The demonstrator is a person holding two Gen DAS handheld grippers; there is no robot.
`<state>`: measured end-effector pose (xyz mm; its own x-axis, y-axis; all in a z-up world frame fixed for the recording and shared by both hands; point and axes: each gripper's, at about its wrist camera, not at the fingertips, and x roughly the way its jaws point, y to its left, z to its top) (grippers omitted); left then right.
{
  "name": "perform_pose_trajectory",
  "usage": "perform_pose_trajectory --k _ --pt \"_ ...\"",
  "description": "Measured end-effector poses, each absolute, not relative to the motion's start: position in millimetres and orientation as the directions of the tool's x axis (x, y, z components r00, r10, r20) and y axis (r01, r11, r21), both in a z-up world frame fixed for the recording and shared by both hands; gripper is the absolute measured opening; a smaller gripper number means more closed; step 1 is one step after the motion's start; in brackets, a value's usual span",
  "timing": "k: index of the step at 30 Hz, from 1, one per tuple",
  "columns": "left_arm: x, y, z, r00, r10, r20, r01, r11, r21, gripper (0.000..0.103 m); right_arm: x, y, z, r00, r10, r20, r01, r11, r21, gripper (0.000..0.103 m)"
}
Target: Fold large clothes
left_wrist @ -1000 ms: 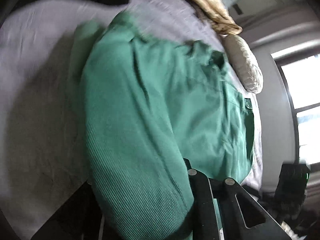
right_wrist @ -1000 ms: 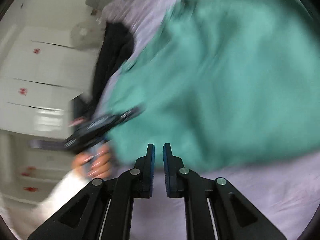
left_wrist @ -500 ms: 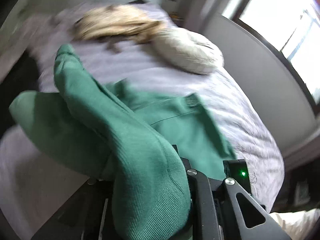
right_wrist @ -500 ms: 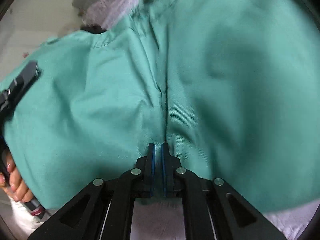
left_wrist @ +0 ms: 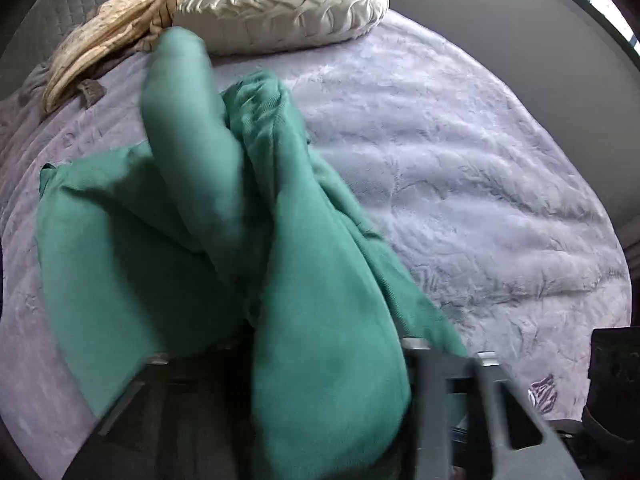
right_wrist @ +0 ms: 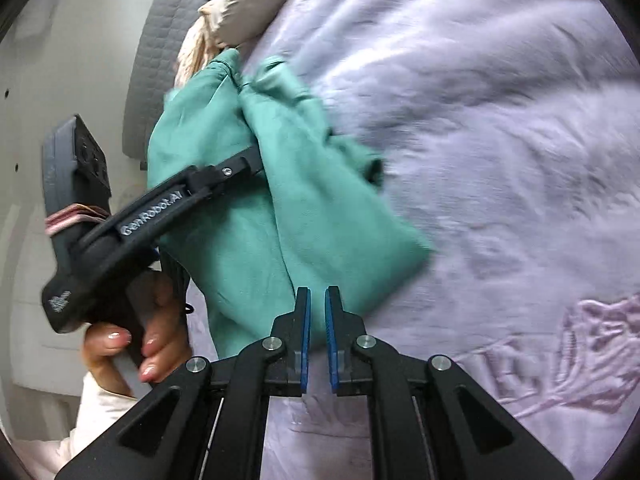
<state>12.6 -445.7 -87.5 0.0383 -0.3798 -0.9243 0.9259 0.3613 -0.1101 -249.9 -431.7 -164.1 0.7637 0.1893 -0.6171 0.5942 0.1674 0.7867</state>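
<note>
Meanwhile left gripper [right_wrist: 256, 162] clutches green garment [left_wrist: 224, 248] near pillow [left_wrist: 280, 4]; right gripper [right_wrist: 316, 312] parted, empty.

Right gripper [right_wrist: 316, 320]: black linkage, silver screws, blue-padded fingers [right_wrist: 303, 328]. Left gripper [right_wrist: 250, 164]: black, white "GenRobot.AI" lettering. Left hand [right_wrist: 132, 344]: pale polished nails, cream sleeve.

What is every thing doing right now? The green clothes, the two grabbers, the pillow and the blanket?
green garment: bunched, partly lifted off the bed
left gripper: shut on the green garment
right gripper: slightly open, holding nothing
round pillow: lying on the bed
lilac bedspread: spread out, wrinkled
tan cloth: crumpled beside the pillow
</note>
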Motion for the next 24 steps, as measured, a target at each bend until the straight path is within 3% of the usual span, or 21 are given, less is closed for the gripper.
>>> perform_pose_trajectory --k 1,7,11,12,13,14,18,24 --pt "10.3 -443.1 -80.9 0.026 -0.411 -0.911 0.926 0.353 -0.132 0.076 -253.7 -432.9 -167.2 0.770 0.192 -0.608 0.589 0.154 0.794 0.010" --pt "-2.8 -427.9 -35.8 -0.049 -0.557 -0.829 0.933 0.270 -0.237 0.077 -250.6 -440.9 -160.8 0.768 0.197 -0.610 0.593 0.141 0.793 0.010" --pt "21.4 -393.7 -13.8 0.020 -0.614 -0.789 0.900 0.355 -0.253 0.077 -226.9 -445.4 -146.6 0.744 0.184 -0.642 0.615 0.187 0.766 0.011" --pt "30.9 -384.4 -14.2 0.044 -0.609 -0.792 0.887 0.389 -0.250 0.077 -224.2 -445.5 -142.7 0.747 0.183 -0.639 0.611 0.190 0.768 0.026" --pt "41.5 -371.1 -16.5 0.074 -0.592 -0.803 0.868 0.434 -0.240 0.077 -224.9 -444.2 -139.4 0.752 0.177 -0.635 0.606 0.195 0.771 0.055" --pt "50.2 -359.2 -20.7 0.094 -0.571 -0.816 0.851 0.471 -0.231 0.077 -225.2 -443.0 -135.5 0.761 0.169 -0.626 0.595 0.200 0.778 0.067" --pt "79.2 -302.3 -51.8 0.144 -0.437 -0.888 0.774 0.609 -0.173 0.077 -219.0 -424.3 -127.7 0.794 0.219 -0.567 0.533 0.197 0.823 0.071" --pt "89.2 -245.3 -82.3 0.120 -0.359 -0.925 0.663 0.723 -0.195 0.077 -167.2 -380.5 -152.2 0.817 0.373 -0.439 0.443 0.078 0.893 0.071"
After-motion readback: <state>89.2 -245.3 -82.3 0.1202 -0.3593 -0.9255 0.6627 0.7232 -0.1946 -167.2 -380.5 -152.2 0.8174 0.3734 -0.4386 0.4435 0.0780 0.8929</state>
